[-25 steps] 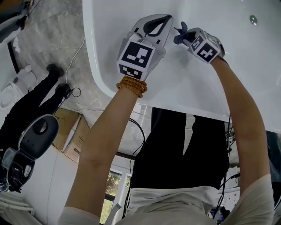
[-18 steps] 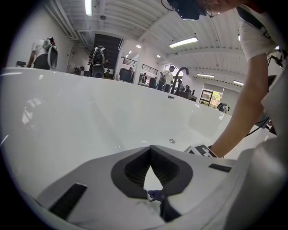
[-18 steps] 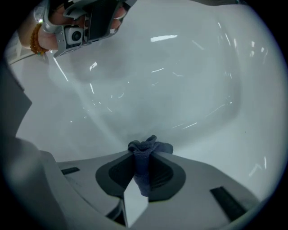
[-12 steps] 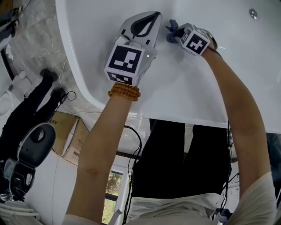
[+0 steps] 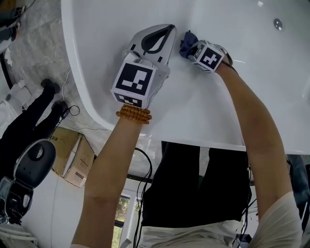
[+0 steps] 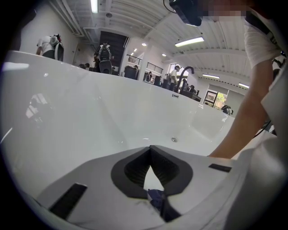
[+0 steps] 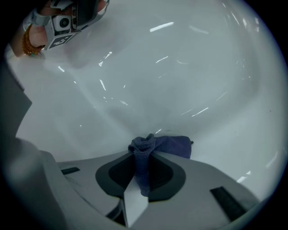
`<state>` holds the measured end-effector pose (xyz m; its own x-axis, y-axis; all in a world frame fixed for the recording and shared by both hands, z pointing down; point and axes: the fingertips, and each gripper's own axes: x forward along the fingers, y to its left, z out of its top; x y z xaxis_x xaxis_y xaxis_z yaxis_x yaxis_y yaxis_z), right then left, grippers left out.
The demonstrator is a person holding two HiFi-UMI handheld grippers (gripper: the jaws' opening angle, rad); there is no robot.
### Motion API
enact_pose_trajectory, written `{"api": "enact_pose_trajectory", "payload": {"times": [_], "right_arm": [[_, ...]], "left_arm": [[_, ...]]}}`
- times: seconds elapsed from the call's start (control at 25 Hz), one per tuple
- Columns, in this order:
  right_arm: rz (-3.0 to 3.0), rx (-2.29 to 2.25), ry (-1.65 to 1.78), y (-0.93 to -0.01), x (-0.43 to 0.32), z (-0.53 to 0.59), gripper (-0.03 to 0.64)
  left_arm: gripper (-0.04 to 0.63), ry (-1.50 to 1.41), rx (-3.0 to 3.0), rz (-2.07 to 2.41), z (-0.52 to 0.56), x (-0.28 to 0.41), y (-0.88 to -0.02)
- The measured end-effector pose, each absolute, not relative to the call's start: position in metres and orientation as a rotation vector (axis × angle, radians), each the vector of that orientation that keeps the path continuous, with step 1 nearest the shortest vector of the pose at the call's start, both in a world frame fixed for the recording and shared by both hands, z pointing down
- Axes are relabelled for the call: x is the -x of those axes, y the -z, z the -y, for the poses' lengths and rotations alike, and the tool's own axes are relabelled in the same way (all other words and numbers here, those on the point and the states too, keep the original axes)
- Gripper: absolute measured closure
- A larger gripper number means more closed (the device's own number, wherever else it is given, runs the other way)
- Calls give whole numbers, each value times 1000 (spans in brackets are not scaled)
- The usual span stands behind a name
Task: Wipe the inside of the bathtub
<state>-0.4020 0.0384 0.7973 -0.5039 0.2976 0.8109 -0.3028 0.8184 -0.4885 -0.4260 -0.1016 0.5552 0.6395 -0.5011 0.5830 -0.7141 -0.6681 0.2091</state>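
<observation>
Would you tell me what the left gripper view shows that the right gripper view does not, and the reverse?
Only the left gripper view shows the room beyond the bathtub, with ceiling lights, a black faucet, and a small round fitting in the tub. Only the right gripper view shows the dark blue cloth clamped in the right gripper against the tub wall, plus the left gripper from outside. Both show the bathtub's white inner surface.

My head camera looks steeply down into the bathtub (image 5: 208, 106). Each gripper camera sits close behind its own jaws, facing that same white wall. The right one also catches my left gripper (image 7: 74, 15).
</observation>
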Motion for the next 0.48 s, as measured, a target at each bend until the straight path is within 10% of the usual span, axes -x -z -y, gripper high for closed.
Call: {"api": "enact_pose_trajectory", "payload": {"times": [0.48], "right_arm": [[1949, 50, -811, -807, 405, -48, 537]], "left_arm": [[598, -673, -2428, 977, 100, 430, -553]]}}
